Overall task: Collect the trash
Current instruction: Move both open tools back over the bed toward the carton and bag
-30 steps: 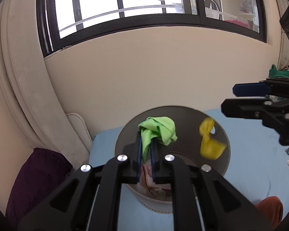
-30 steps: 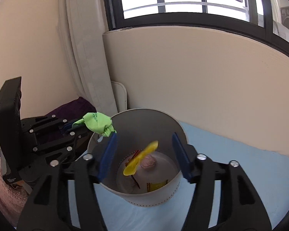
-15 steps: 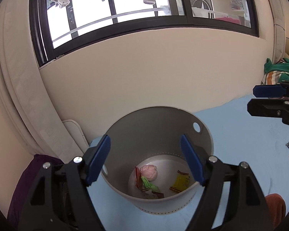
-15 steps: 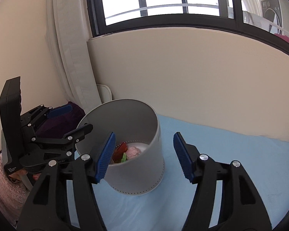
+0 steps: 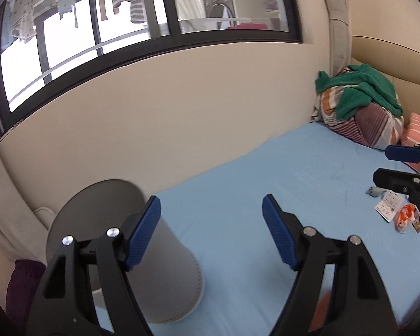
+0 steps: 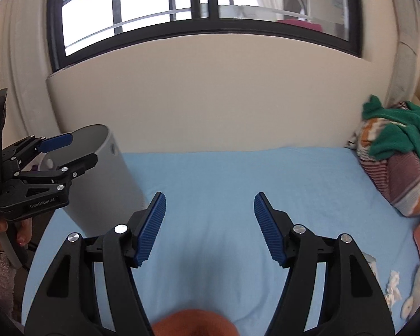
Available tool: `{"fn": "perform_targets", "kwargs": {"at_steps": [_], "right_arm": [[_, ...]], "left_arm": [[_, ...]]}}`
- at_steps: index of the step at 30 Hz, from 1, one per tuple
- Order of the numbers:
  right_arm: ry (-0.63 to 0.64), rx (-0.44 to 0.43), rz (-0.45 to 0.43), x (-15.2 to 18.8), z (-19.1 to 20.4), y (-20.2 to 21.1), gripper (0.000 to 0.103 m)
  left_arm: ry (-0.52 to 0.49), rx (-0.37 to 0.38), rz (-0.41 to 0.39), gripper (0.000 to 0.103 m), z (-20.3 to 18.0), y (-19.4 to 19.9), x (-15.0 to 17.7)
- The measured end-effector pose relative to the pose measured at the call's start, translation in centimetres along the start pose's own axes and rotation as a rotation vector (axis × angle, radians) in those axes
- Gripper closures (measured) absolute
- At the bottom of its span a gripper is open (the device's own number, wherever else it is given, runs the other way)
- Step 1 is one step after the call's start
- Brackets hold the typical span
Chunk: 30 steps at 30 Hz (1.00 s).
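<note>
Both empty: left hand-held gripper (image 5: 211,233) wide, right hand-held gripper (image 6: 210,229) wide, turned from bin (image 5: 165,254) toward wrappers (image 5: 389,210) on bed (image 5: 266,196).

The bin (image 5: 165,254) has a smooth, matt grey wall, plastic by the look of it. The bed (image 6: 224,173) wears soft, matt blue cloth. Both grippers are matt black plastic with shiny metal screws (image 6: 121,228) and ribbed blue pads (image 6: 151,228). Crinkled paper scraps (image 5: 389,210) lie on the sheet.
</note>
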State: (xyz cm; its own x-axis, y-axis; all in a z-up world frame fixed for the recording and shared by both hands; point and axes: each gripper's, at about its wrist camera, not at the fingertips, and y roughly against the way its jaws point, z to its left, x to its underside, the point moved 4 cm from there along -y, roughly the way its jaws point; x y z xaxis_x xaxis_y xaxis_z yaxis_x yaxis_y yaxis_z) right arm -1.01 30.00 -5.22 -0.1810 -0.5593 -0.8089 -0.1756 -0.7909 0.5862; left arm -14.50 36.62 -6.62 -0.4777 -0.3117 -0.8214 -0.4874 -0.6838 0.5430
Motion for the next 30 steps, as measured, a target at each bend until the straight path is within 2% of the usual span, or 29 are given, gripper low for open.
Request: {"fn": "perform_targets", "kwargs": {"at_steps": [4, 11, 18, 26, 30], "right_arm": [[-0.079, 0.147, -0.006, 2.9, -5.2, 2.7, 0.04], [-0.223, 0.401, 0.016, 9.8, -15.4, 7.8, 0.04], [-0.357, 0.565, 0.077, 18.0, -24.5, 12.1, 0.04], [-0.455, 0.599, 0.146, 25.4, -31.9, 13.1, 0.04], [-0.495, 0.589, 0.194, 28.1, -35.2, 11.5, 0.04]], "left_arm": [[-0.069, 0.103, 0.003, 0.028, -6.5, -1.1, -0.3], [-0.184, 0.327, -0.002, 0.028, -19.1, -1.3, -0.1], [-0.3, 0.506, 0.022, 0.028, -30.9, -1.1, 1.7], [-0.41, 0.655, 0.072, 0.028, -41.8, -2.3, 4.8], [-0.475, 0.679, 0.113, 0.028, -46.6, -4.4, 6.7]]}}
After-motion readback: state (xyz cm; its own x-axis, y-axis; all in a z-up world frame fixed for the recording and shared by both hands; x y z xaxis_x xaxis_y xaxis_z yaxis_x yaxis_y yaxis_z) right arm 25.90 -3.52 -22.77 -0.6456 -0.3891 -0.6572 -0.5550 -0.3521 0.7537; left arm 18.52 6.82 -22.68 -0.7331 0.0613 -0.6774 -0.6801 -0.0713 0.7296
